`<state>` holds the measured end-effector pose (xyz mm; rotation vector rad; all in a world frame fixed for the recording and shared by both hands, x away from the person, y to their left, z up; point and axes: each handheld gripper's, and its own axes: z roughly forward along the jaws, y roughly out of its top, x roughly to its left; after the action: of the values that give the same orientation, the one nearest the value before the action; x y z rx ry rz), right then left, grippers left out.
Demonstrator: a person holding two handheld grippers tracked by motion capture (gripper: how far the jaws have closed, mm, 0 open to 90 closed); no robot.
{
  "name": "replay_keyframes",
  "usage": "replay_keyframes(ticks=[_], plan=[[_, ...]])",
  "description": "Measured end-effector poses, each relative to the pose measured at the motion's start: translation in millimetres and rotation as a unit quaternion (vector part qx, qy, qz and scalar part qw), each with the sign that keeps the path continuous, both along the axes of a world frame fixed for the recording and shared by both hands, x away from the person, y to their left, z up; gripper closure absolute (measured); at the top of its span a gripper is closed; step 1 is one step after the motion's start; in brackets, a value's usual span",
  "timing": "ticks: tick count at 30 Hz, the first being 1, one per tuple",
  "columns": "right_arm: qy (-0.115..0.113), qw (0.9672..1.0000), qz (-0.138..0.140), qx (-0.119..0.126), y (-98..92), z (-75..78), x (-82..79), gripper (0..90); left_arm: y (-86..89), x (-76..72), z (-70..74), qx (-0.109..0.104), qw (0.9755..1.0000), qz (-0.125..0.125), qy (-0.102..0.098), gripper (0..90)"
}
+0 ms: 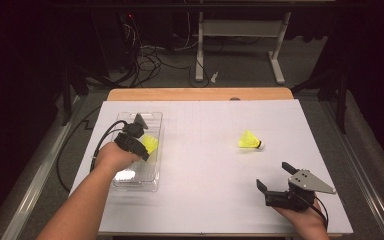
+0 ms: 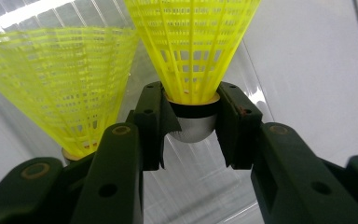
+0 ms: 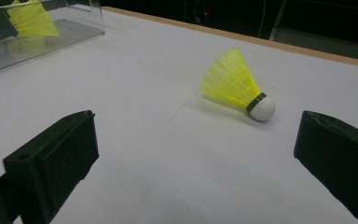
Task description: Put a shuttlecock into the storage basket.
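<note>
High view, left gripper (image 1: 141,145): my jaws sit over the clear plastic tray (image 1: 152,184) at the left of the white table (image 1: 205,165), closed on a yellow shuttlecock (image 1: 151,144).
High view, right gripper (image 1: 276,176): my jaws stand wide apart and hold nothing, near the table's front right corner.
High view, loose shuttlecock (image 1: 250,140): lies on its side on the table, well apart from my right gripper.
Left gripper view, grip: my pads (image 2: 156,122) press on both sides of the held shuttlecock's (image 2: 193,65) cork base, skirt pointing away from me.
Left gripper view, second shuttlecock (image 2: 60,88): just beside the held one, inside the tray (image 2: 307,70).
Right gripper view, jaws: wide, nothing between them.
Right gripper view, loose shuttlecock (image 3: 237,85): on its side ahead of my jaws, white cork toward the right jaw.
Right gripper view, tray (image 3: 51,35): far left, yellow shuttlecock (image 3: 30,21) in it.
</note>
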<state>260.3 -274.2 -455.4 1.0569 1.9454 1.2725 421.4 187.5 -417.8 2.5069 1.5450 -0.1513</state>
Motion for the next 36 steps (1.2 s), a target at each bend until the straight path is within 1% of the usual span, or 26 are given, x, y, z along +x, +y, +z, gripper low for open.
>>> replay_keyframes(ticks=[12, 19, 26, 28, 32, 36], plan=[[0.0, 1.0, 0.0, -0.001, -0.3, -0.1, -0.1, 0.4, -6.5, 0.4, -8.1, 0.004, 1.0, -0.003, 0.004, 64.6], [0.0, 1.0, 0.0, 0.0, -0.4, -0.1, -0.4, 0.4, -7.3, 0.1, -11.6, 0.008, 1.0, -0.004, 0.005, 64.5], [0.001, 1.0, 0.0, 0.0, -0.3, -0.2, -0.5, 0.4, -6.5, -0.8, -14.8, 0.007, 0.9999, -0.002, 0.008, 64.4], [0.0, 1.0, 0.0, -0.001, -0.1, -0.2, -0.5, 0.4, -5.6, -1.1, -15.2, 0.003, 1.0, 0.0, 0.007, 64.3], [0.001, 1.0, -0.001, 0.0, 0.0, -0.3, -0.4, 0.4, -4.4, -1.5, -12.7, 0.004, 0.9999, -0.002, 0.009, 63.8], [0.001, 1.0, -0.001, 0.0, 0.5, -0.3, -0.4, 0.4, -4.3, -2.7, -10.8, -0.001, 1.0, -0.005, 0.009, 61.1]])
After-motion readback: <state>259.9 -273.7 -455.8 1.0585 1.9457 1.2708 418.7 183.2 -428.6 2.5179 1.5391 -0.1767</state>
